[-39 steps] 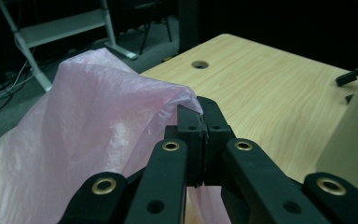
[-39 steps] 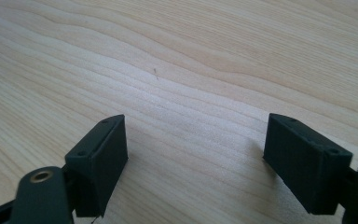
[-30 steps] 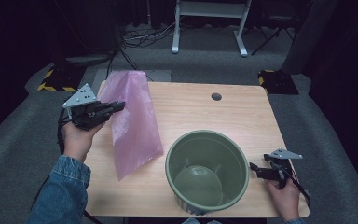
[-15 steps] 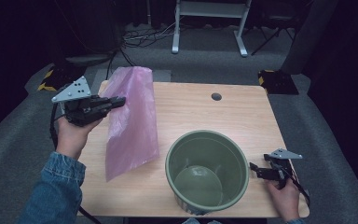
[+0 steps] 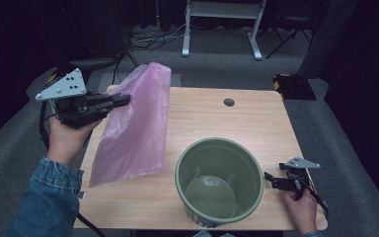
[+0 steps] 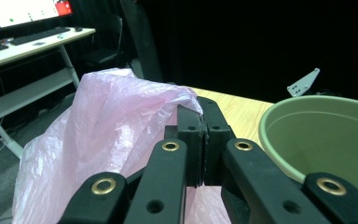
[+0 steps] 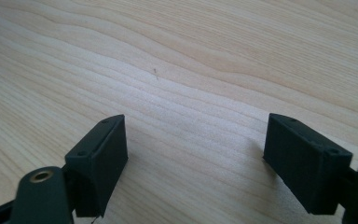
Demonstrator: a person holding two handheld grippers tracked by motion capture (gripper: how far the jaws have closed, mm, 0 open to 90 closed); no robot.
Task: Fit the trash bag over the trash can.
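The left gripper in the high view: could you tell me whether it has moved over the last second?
Yes. The left gripper, shut on the pink bag, has risen and drifted away from the green bucket, toward the table's far left corner.

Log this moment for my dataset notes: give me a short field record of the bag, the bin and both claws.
bag: pink plastic bag, lifted at its top edge, lower end trailing on the table
left claw: left claw shut on the bag's edge, held up at the table's left side
bin: green bin, upright, open, nothing visible inside
right claw: right claw open, low over bare wood to the right of the bin
contact: bag hangs beside the bin, not in it
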